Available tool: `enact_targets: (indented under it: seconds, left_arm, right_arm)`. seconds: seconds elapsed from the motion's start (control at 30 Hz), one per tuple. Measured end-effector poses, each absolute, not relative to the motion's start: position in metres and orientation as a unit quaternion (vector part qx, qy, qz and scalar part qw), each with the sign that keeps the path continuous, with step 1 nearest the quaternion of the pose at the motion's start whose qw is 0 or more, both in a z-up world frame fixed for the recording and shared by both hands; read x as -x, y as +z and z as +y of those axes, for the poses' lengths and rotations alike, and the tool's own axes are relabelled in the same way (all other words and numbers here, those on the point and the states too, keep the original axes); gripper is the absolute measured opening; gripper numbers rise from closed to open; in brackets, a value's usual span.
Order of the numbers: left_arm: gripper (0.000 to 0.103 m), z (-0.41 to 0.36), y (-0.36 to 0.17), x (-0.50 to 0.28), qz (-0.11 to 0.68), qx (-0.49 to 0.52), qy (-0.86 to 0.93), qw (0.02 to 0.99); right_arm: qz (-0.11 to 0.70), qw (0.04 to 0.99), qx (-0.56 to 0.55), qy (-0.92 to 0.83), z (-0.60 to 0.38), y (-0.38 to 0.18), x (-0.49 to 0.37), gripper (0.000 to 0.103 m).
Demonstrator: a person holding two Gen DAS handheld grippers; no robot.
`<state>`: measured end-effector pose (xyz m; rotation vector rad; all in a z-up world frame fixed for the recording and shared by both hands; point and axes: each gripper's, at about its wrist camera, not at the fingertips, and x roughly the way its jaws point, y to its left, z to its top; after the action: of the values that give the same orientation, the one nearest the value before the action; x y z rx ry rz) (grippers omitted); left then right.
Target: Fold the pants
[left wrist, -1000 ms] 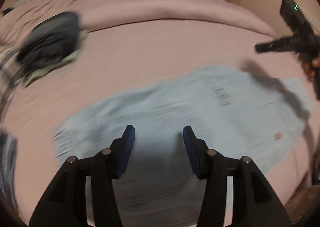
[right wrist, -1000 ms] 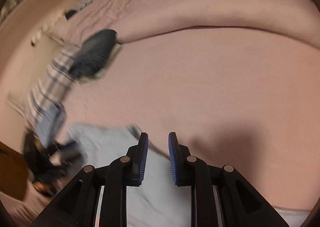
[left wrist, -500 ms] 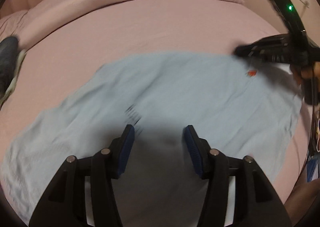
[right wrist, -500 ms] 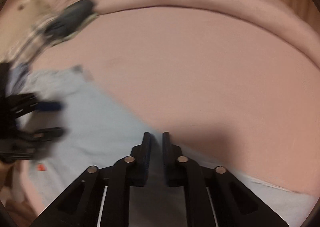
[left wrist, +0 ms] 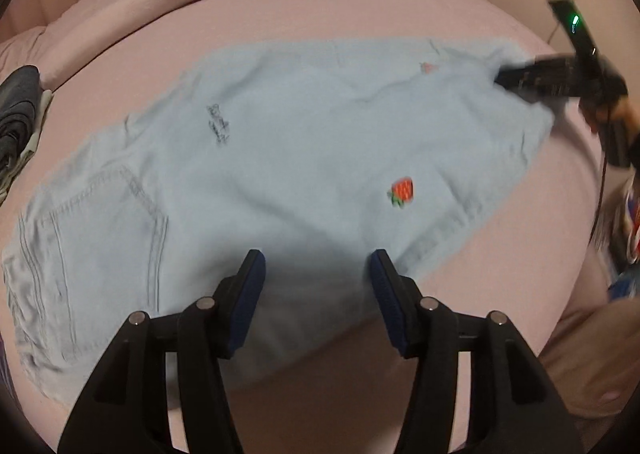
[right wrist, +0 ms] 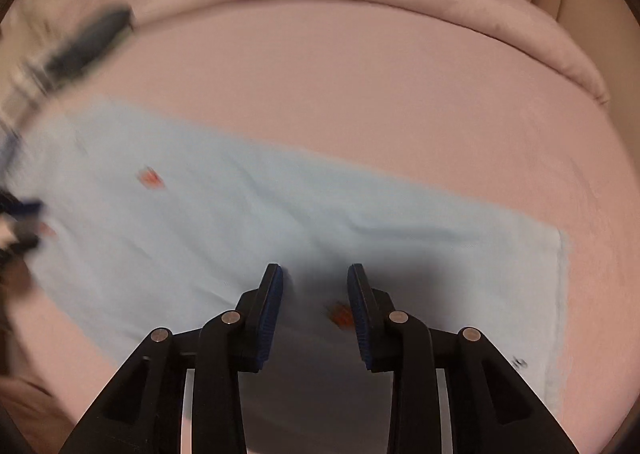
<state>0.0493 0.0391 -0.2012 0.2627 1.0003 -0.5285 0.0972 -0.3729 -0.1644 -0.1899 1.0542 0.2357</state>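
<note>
Pants (left wrist: 280,157): light blue, spread flat on pink bed (left wrist: 320,17).
Left gripper (left wrist: 316,274): fingers wide apart, holding nothing.
Right gripper (right wrist: 314,286): fingers parted, holding nothing.

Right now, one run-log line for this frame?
pants: spread on bed | left hand-held gripper: open | right hand-held gripper: open | fold: not done

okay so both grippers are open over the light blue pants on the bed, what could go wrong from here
The pants lie creased, so a fold now may lock wrinkles in. The left gripper hovers mid-fabric, not at an edge, and might pinch only the top layer. The hem nearest the right gripper sits near the pink bed edge and could slide off.
</note>
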Motion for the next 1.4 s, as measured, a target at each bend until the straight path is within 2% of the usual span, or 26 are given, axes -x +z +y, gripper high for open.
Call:
enact_targets:
  seconds: [0.1,0.23,0.37,0.5,0.6,0.7,0.8,0.93,1.13,1.23,1.4]
  left_arm:
    - [0.057,0.057,-0.200,-0.043,0.487,-0.110,-0.253,0.829]
    - [0.054,0.058,-0.198,-0.027,0.492,-0.165,-0.247,0.819]
    - [0.055,0.032,-0.173,-0.025,0.464,-0.128,-0.285,0.829]
    - [0.055,-0.011,-0.155,-0.036,0.426,-0.078,-0.336,0.836]
    - [0.054,-0.052,-0.170,-0.056,0.446,-0.065,-0.340,0.826]
    - [0.053,-0.072,-0.189,-0.068,0.470,-0.107,-0.316,0.817]
    - [0.055,-0.065,-0.198,-0.062,0.466,-0.133,-0.309,0.818]
    - [0.057,-0.035,-0.196,-0.063,0.477,-0.116,-0.299,0.819]
    - [0.057,-0.015,-0.197,-0.064,0.482,-0.099,-0.288,0.822]
    - [0.059,-0.024,-0.195,-0.054,0.484,-0.098,-0.285,0.821]
    - [0.061,-0.033,-0.192,-0.057,0.487,-0.098,-0.282,0.821]
  right_arm:
    - [0.501,0.858,0.095,0.056,-0.404,-0.164,-0.103,0.032]
    - [0.511,0.854,0.087,-0.041,-0.440,-0.153,-0.117,0.032]
    - [0.475,0.876,0.037,0.071,-0.404,-0.131,-0.092,0.032]
    - [0.456,0.868,0.039,0.191,-0.345,-0.131,-0.078,0.032]
    - [0.458,0.859,0.033,0.227,-0.313,-0.144,-0.079,0.030]
    - [0.477,0.851,0.074,0.208,-0.304,-0.165,-0.076,0.026]
    - [0.478,0.861,0.063,0.160,-0.351,-0.175,-0.068,0.016]
    - [0.478,0.874,0.067,0.048,-0.415,-0.170,-0.071,0.016]
    - [0.465,0.882,-0.041,-0.073,-0.510,-0.153,-0.081,0.016]
    - [0.438,0.889,-0.134,-0.030,-0.524,-0.146,-0.075,0.016]
    - [0.443,0.874,-0.197,-0.015,-0.523,-0.164,-0.079,0.018]
